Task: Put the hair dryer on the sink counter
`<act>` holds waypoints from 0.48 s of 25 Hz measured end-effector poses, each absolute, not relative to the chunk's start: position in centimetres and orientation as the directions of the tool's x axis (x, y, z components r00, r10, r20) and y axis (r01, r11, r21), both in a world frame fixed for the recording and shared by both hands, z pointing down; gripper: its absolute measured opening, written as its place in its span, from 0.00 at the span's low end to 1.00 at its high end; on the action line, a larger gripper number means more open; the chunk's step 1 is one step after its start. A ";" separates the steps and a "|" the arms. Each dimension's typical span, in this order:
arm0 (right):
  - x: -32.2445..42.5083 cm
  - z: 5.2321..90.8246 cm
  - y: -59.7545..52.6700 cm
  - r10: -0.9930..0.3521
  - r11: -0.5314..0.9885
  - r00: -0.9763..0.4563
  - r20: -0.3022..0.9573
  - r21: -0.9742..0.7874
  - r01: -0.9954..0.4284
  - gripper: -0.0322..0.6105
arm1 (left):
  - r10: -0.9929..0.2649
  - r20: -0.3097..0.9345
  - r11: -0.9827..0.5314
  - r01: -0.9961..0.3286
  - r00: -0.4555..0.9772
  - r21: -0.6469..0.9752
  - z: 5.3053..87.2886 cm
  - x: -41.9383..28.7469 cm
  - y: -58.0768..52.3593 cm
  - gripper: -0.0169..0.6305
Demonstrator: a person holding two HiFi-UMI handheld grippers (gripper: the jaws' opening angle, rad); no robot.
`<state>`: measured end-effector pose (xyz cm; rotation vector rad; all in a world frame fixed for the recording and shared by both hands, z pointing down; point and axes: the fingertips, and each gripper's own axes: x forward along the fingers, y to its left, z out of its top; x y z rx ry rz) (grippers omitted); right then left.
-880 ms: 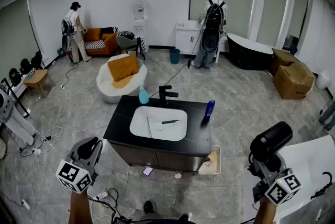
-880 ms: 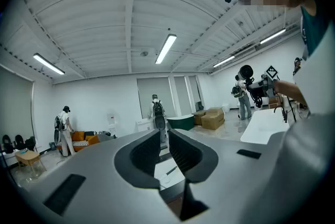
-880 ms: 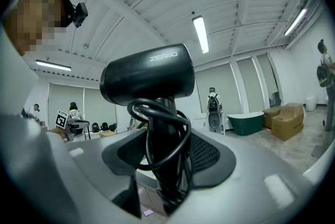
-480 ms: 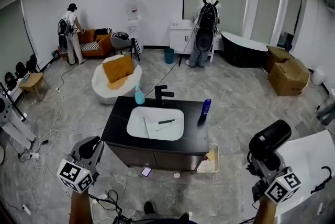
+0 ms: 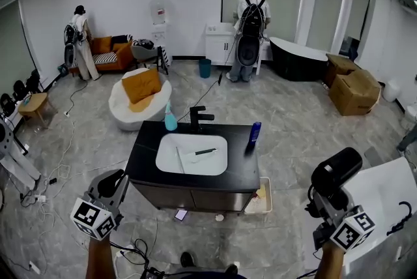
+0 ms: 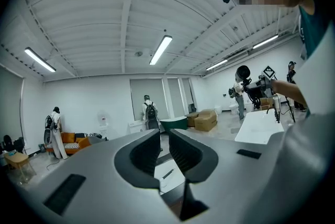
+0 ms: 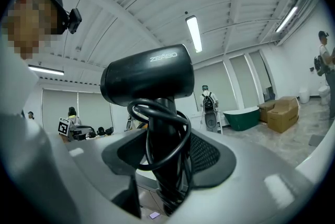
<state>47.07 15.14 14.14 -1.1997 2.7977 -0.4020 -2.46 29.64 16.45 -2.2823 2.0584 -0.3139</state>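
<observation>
Hair dryer (image 7: 146, 79) stands clamped upright in right hand-held gripper (image 7: 165, 159).

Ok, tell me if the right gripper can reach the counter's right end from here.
Probably not yet. The right gripper, shut on the dryer, is well short of the counter, with only floor between. Nothing blocks it; a step forward should bring the bare end by the bottle within reach.

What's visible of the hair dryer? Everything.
The black plastic hair dryer has a matte, rounded barrel with pale lettering, lying level atop an upright handle. Its black cord is looped round that handle. The right claw grips handle and cord; nothing else touches it. It is held in the air, well short of the black-topped sink counter.
</observation>
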 end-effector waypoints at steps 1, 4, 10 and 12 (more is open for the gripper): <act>46.7 14.1 15.2 -0.723 0.657 -0.689 0.035 -0.271 -0.703 0.45 | -0.988 0.116 -0.118 -0.978 0.099 -0.174 16.4 -2.8 29.5 0.11; 45.7 13.9 15.4 -0.736 0.644 -0.677 0.027 -0.280 -0.712 0.45 | -0.985 0.122 -0.145 -0.973 0.124 -0.181 15.9 -3.6 28.7 0.11; 43.0 14.2 15.8 -0.766 0.610 -0.642 0.023 -0.286 -0.739 0.45 | -0.975 0.129 -0.205 -0.961 0.183 -0.187 15.9 -6.5 26.7 0.11; 42.0 14.3 16.1 -0.778 0.597 -0.628 0.022 -0.289 -0.749 0.45 | -0.969 0.128 -0.232 -0.953 0.210 -0.194 15.7 -7.3 26.0 0.11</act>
